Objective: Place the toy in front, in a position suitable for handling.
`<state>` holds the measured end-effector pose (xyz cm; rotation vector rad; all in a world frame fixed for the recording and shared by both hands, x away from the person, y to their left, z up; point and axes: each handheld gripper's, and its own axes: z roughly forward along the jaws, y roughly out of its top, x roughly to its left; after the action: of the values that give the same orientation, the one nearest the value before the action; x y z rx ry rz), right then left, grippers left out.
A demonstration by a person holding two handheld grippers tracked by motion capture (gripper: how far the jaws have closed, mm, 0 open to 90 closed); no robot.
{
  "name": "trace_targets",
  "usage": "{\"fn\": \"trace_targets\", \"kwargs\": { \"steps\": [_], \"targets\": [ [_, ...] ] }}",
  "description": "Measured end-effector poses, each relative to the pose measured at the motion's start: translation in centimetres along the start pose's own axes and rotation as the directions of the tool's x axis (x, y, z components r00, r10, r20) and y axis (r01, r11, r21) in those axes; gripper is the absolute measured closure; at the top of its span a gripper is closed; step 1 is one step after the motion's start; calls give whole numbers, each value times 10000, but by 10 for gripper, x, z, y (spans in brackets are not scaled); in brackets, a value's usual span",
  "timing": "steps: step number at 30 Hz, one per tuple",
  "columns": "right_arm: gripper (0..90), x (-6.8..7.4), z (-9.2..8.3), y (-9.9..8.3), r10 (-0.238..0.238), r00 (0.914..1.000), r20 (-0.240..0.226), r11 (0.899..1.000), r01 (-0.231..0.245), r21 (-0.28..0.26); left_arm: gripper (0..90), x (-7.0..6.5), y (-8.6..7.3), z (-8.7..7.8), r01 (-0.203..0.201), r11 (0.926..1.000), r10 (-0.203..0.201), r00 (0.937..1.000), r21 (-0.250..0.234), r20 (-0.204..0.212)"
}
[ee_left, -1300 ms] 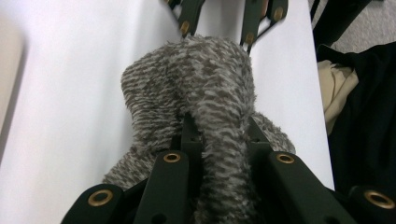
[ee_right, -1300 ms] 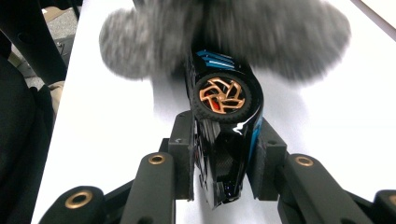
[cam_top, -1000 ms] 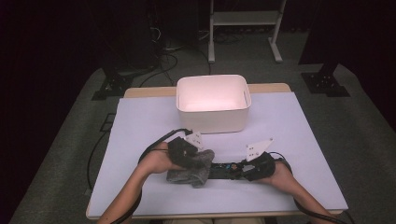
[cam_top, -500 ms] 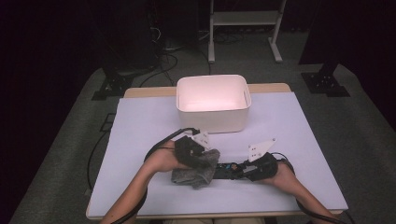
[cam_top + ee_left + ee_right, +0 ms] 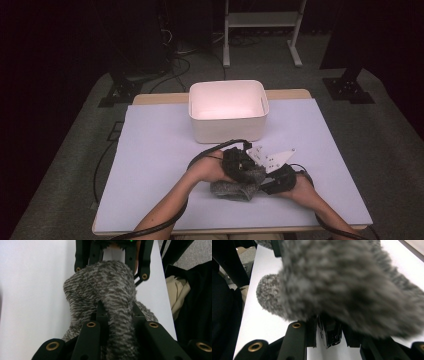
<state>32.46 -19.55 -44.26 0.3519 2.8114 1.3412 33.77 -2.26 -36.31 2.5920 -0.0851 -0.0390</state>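
A fuzzy grey sock (image 5: 234, 189) lies bunched on the white table cover near the front edge. My left gripper (image 5: 246, 169) sits over it, shut on one end of the sock (image 5: 105, 290), whose pile bulges between its fingertips (image 5: 117, 312). My right gripper (image 5: 269, 184) comes in from the right and almost meets the left one. It is shut on the sock (image 5: 342, 277), which drapes over its jaws (image 5: 329, 322). Those jaws have just eased open a touch with the sock still between them. In the left gripper view, the right gripper's black jaws face me from behind the sock.
A white bin (image 5: 227, 129) stands open just behind the hands at the table's middle. The white cover (image 5: 150, 160) stretches left and right of them. Cables trail from both grippers over the front edge. Stands and cables sit on the dark floor beyond.
My left gripper has carried its end of the sock to the right, up against the right gripper, and the sock has bunched up. The right hand has stayed put.
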Motion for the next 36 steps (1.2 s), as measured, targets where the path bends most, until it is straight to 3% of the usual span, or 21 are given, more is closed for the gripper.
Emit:
{"fn": "trace_targets", "kwargs": {
  "steps": [6, 11, 13, 17, 21, 28, 36],
  "targets": [
    [668, -1, 0, -1, 109, 9999, -30, 9999, -110, -44, 753, 4, -1, 4, 163, 9997, -159, 9997, -207, 192],
    [671, 0, 0, 0, 8, 10000, 25, 10000, -8, 21, 753, 3, -8, -3, 178, 9996, -176, 9998, -233, 64],
    [674, 0, 0, 0, -63, 10000, 74, 9999, 63, 89, 753, 3, -16, -8, 177, 9996, -178, 9998, -222, -16],
    [677, -1, -1, -1, -89, 9999, 119, 9999, 88, 113, 754, 1, -41, -20, 677, 9972, -682, 9975, -323, -168],
    [678, 0, 0, -1, -116, 9998, 159, 9998, 113, 163, 754, -1, -60, -32, 918, 9950, -931, 9951, -397, -322],
    [678, -1, 0, 0, -80, 9999, 130, 9998, 78, 164, 750, -3, -90, -52, 1501, 9868, -1544, 9852, -602, -746],
    [677, 0, 0, 0, -101, 9998, 159, 9998, 98, 163, 750, -6, -120, -77, 2162, 9732, -2243, 9674, -778, -1174]
  ]
}}
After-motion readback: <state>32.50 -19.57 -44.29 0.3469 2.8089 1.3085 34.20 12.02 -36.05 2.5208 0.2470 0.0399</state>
